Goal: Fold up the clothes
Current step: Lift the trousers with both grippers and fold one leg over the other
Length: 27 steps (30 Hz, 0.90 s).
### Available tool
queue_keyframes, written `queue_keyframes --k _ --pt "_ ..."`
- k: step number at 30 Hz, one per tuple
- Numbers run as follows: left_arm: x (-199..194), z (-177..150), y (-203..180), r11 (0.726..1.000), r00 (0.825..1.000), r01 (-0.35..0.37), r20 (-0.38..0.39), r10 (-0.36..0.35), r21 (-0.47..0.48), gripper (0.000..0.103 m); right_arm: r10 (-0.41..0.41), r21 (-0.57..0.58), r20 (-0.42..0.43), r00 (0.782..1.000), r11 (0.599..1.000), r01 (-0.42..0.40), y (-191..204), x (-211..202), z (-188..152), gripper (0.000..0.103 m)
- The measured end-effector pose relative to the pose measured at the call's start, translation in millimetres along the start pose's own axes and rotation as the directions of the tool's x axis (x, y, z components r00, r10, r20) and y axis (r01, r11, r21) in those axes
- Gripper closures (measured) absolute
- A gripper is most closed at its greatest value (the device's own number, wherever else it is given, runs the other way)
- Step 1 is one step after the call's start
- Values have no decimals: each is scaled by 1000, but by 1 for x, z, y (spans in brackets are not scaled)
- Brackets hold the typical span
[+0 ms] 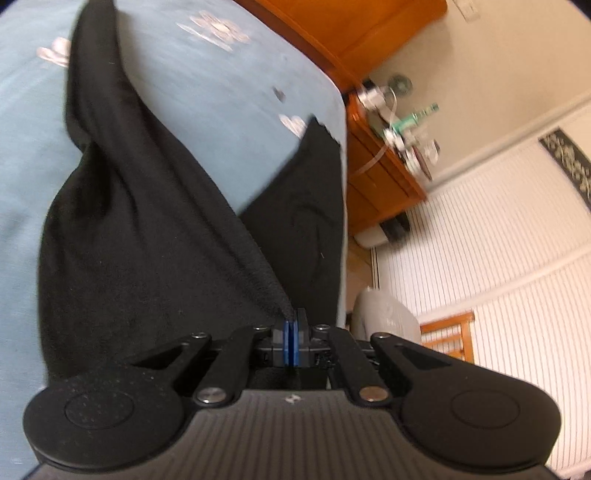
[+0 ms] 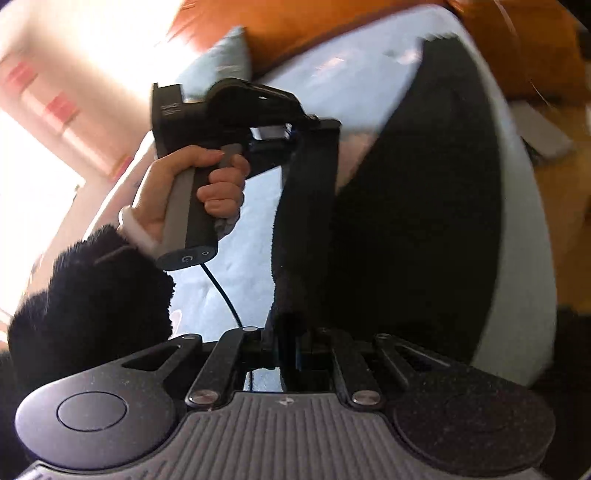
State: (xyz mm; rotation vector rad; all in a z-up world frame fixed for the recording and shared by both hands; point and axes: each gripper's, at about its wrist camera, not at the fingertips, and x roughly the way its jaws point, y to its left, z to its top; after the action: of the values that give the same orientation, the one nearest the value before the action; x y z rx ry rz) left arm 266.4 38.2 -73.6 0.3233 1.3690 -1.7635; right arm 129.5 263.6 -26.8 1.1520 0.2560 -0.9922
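Left gripper [image 1: 291, 328]: jaws fully closed, blue pads pressed together, pinching an edge of the black garment [image 1: 147, 229]. From the pinch the cloth runs up toward 11 o'clock in a twisted band across the light blue bed [image 1: 229, 122]. A second dark flap lies at 1 o'clock, near the bed's edge.

Right gripper [image 2: 291, 350]: jaws nearly closed on the same garment [image 2: 417, 221]. The pads are buried in dark cloth there, so the exact contact is hard to read, but the fabric hangs taut from them. The cloth rises to 12 o'clock as a strip, reaching the left gripper [image 2: 295, 127] seen from the side. The main body of the garment spreads at 1–3 o'clock over the bed [image 2: 354, 88].

Left hand [image 2: 195, 192] wraps the left gripper's grey handle at 10 o'clock, with a fuzzy dark sleeve [image 2: 92, 295] below it at 8 o'clock. A black cable [image 2: 225, 295] drops from the handle base.

Further out, left view: wooden nightstand [image 1: 380, 177] at 2 o'clock with blurred small items on top, white slatted doors [image 1: 498, 240] at 3 o'clock. Right view: pillow [image 2: 225, 59] at 11 o'clock, wooden headboard [image 2: 314, 26] at 12. Both frames are motion-blurred.
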Motion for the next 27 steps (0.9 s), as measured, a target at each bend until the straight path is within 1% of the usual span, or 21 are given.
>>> queue_keyframes --k 3,5,9,13,20,26,27 --pt "20 -11 -13 999 999 -11 -40 12 41 103 4 138 -8 1000 990 -3 -17 -1 -5 94" --pt "31 -20 -19 997 997 -26 -70 31 69 103 5 207 -21 1000 978 -1 -27 3 -8 94" --pt "49 -36 -29 990 990 -58 -122 74 132 103 25 347 -78 997 938 4 -43 14 -20 94" --pt "60 -51 -38 978 982 -82 -154 112 189 103 41 448 -130 991 894 21 -53 27 -29 94" --pt "75 -73 -59 942 970 -129 -157 185 311 103 4 540 -187 982 835 99 -58 42 -41 94" --pt "80 -87 -55 931 964 -161 -149 219 328 103 -39 552 -236 971 817 167 -52 59 -45 92" --pt "80 -88 -54 931 965 -159 -147 217 327 103 -48 548 -244 969 817 179 -50 62 -44 90"
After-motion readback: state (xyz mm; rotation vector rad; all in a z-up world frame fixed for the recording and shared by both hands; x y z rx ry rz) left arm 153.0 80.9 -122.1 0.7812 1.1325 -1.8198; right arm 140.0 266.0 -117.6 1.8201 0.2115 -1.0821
